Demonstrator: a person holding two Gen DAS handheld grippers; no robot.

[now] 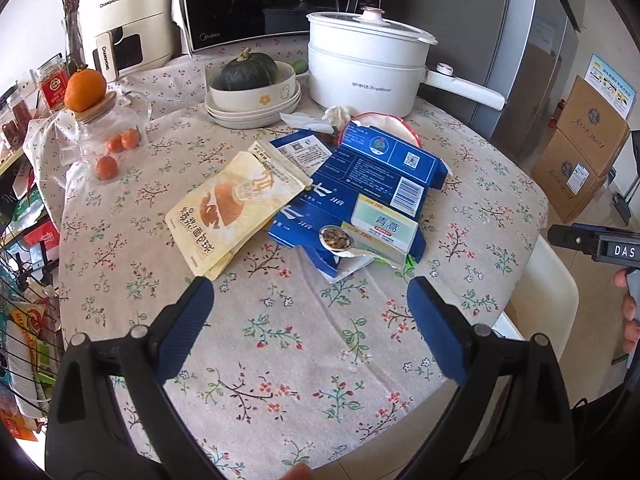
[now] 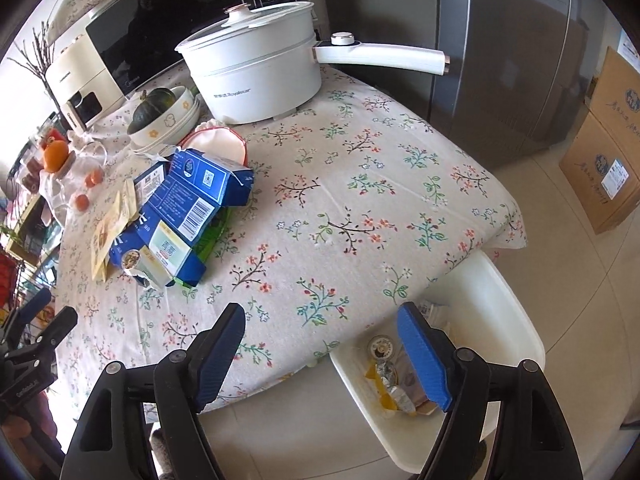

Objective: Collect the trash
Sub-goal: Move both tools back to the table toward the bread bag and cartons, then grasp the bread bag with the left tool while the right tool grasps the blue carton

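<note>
A torn blue carton lies flat on the floral tablecloth, with a yellow snack pouch overlapping its left side. A crumpled white tissue and a white round lid with a red rim lie behind it. My left gripper is open and empty, hovering just short of the pile. My right gripper is open and empty over the table's near edge, right of the carton. A white bin beside the table holds foil and paper scraps.
A white electric pot with a long handle, a bowl with a green squash, a microwave, a cream appliance and a glass jar with oranges stand behind. Cardboard boxes sit on the floor at right.
</note>
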